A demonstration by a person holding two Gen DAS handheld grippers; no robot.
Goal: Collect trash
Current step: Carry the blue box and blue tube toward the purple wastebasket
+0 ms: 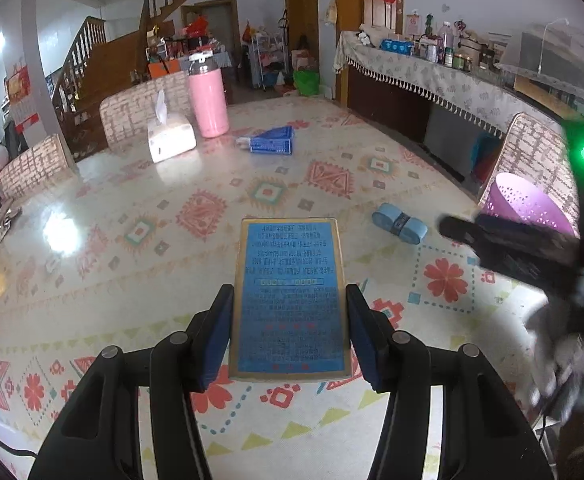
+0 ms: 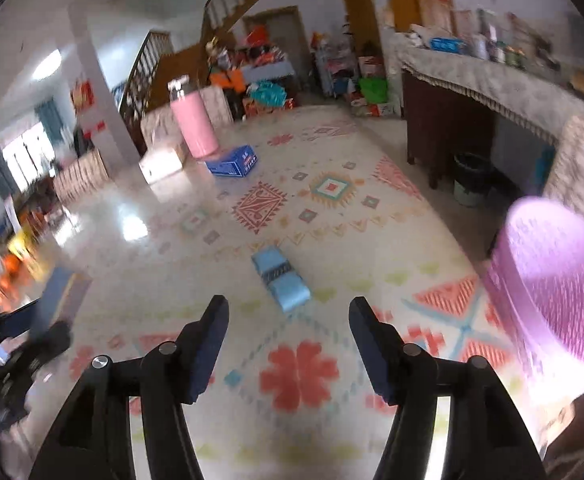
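My left gripper [image 1: 290, 304] is shut on a flat blue and gold box [image 1: 290, 280] and holds it over the patterned tablecloth [image 1: 196, 216]. My right gripper [image 2: 288, 312] is open and empty above the table; it also shows blurred at the right of the left wrist view [image 1: 492, 240]. A light blue wrapped packet [image 2: 280, 280] lies just ahead of the right gripper, also in the left wrist view [image 1: 400, 224]. A crushed blue carton [image 2: 232, 162] lies farther back [image 1: 270, 142]. A purple perforated basket [image 2: 556, 284] stands at the table's right edge [image 1: 528, 204].
A pink bottle [image 1: 208, 96] and a white tissue pack [image 1: 170, 136] stand at the far left of the table. Chairs [image 1: 36, 164] line the left side and one chair [image 1: 532, 152] the right. A sideboard [image 1: 432, 76] with bottles runs along the right wall.
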